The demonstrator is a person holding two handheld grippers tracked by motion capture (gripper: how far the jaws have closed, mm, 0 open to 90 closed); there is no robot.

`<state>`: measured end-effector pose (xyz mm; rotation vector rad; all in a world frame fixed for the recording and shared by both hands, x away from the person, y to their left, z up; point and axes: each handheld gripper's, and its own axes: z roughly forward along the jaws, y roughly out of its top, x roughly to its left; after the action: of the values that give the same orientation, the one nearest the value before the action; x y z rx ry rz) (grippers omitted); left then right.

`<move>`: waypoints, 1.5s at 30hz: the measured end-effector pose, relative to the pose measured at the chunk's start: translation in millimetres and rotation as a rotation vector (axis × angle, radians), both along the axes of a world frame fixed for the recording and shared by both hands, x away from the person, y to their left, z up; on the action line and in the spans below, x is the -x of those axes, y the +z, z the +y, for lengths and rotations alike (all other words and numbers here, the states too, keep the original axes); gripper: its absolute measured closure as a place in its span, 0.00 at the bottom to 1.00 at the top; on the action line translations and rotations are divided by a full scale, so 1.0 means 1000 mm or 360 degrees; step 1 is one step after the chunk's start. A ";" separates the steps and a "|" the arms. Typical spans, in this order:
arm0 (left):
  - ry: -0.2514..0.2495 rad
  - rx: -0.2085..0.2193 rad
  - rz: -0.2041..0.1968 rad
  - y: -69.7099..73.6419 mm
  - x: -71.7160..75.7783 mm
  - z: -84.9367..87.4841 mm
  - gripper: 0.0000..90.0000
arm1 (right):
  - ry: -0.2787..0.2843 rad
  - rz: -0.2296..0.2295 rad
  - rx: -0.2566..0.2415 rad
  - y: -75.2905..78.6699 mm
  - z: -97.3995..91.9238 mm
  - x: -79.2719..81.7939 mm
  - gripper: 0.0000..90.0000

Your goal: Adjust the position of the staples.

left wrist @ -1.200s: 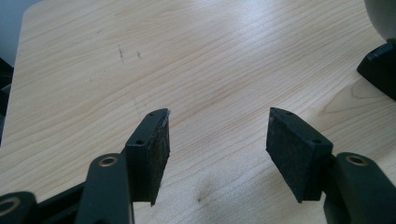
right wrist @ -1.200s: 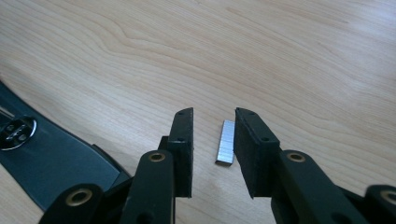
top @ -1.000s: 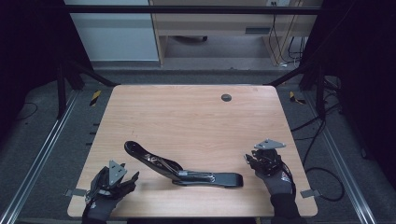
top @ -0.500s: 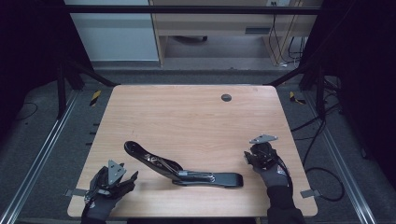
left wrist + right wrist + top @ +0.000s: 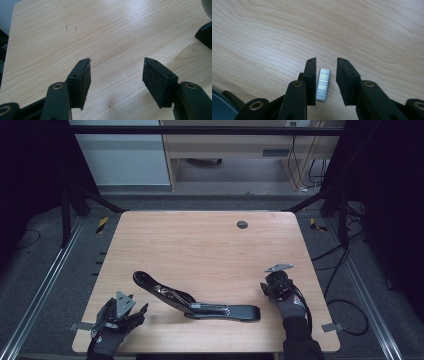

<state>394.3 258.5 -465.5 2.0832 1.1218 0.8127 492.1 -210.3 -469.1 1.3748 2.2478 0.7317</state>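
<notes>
The right gripper (image 5: pixel 325 82), jaws just closing but not yet pinching, straddles the staple strip (image 5: pixel 323 84) lying flat on the table (image 5: pixel 362 30); centre the strip and close squarely to avoid flipping it.

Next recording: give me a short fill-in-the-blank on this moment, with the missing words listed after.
1. Between the right gripper's jaws lies a silvery strip of ____ on the wooden table.
2. The black stapler lies swung ____, its arm and base spread apart.
3. The left gripper's jaws stand ____, with bare wood between them.
4. By the table's far edge sits a small dark ____ spot.

Missing words: staples; open; open; round
</notes>
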 end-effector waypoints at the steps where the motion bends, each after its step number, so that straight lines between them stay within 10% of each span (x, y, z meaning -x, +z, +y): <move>1: 0.0002 0.0002 -0.0005 0.000 0.000 -0.001 0.44 | 0.0004 -0.0001 0.0004 -0.001 0.000 -0.001 0.80; 31: 0.0001 -0.0009 0.0003 0.000 0.000 -0.001 0.44 | -0.0040 0.0128 -0.0017 -0.011 0.001 -0.006 0.86; 45: 0.0008 0.0001 -0.0008 0.001 0.001 0.000 0.44 | 0.0217 0.0069 -0.0032 0.001 -0.020 0.022 0.86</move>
<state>392.9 258.7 -464.2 2.0776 1.1248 0.8200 470.5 -230.0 -467.9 1.2675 2.3927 0.7783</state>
